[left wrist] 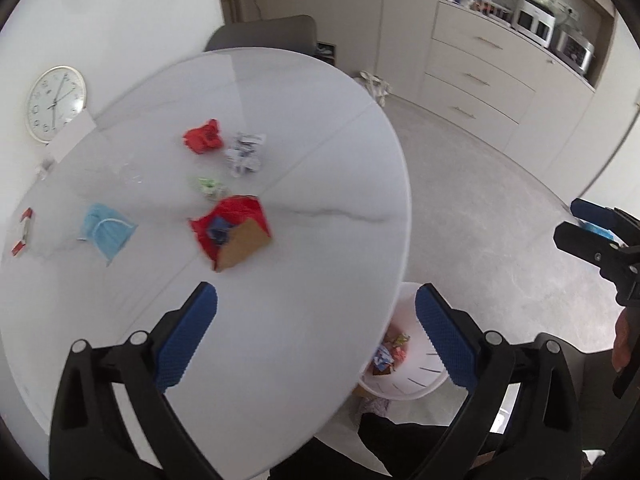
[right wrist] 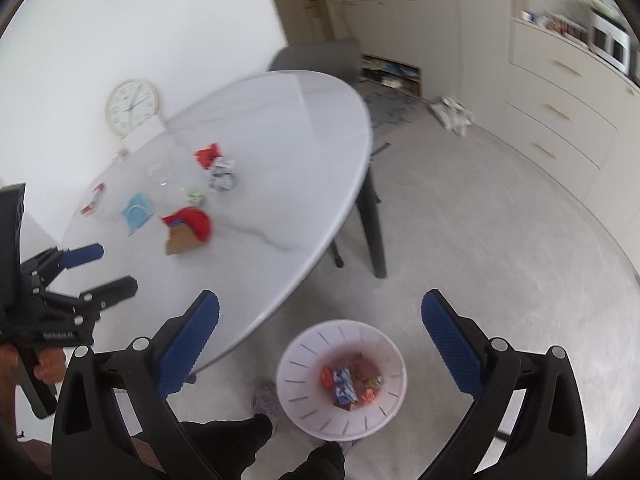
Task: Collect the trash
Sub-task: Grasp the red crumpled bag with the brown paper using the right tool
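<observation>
Trash lies on the round white table (left wrist: 280, 320): a torn red carton (left wrist: 234, 234), a crumpled red wrapper (left wrist: 203, 137), a crumpled white-and-blue paper (left wrist: 245, 154), a small green wrapper (left wrist: 210, 187), a blue face mask (left wrist: 105, 232) and a red-and-white packet (left wrist: 25, 231). A white bin (right wrist: 342, 380) with several wrappers in it stands on the floor by the table edge. My left gripper (left wrist: 316, 316) is open and empty above the table's near edge. My right gripper (right wrist: 320, 316) is open and empty above the bin.
A clock (left wrist: 54, 102) leans on the wall behind the table. A grey chair (right wrist: 320, 56) stands at the far side. Drawers and appliances (left wrist: 536, 20) line the right wall. The person's legs (right wrist: 256, 440) are below, next to the bin.
</observation>
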Action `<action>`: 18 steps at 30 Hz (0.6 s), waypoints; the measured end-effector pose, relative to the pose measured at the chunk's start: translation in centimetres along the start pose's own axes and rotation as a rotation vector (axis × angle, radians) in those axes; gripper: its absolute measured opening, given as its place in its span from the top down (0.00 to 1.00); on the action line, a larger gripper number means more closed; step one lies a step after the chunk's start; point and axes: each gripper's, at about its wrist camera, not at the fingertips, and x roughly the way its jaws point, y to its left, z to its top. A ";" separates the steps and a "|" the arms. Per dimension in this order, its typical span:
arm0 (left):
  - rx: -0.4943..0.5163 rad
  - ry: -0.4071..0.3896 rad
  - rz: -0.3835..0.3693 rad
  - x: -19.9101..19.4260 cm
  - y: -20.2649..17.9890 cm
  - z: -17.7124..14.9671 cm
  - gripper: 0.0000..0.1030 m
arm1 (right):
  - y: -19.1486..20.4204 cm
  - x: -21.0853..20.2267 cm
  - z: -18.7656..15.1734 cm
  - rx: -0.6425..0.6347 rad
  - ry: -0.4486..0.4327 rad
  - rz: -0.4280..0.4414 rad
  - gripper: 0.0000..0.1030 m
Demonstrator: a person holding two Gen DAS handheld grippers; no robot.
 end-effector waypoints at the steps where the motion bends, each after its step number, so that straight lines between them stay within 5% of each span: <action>1: -0.022 -0.009 0.026 -0.4 1.5 0.0 0.08 | 1.0 0.4 0.4 -0.022 0.001 0.016 0.02; 13: -0.185 -0.015 0.098 -0.9 12.9 -2.0 0.08 | 14.7 8.7 4.4 -0.222 0.044 0.222 0.03; 18: -0.176 -0.011 0.087 -0.2 15.3 -2.6 0.08 | 19.0 14.1 6.8 -0.316 0.119 0.233 0.18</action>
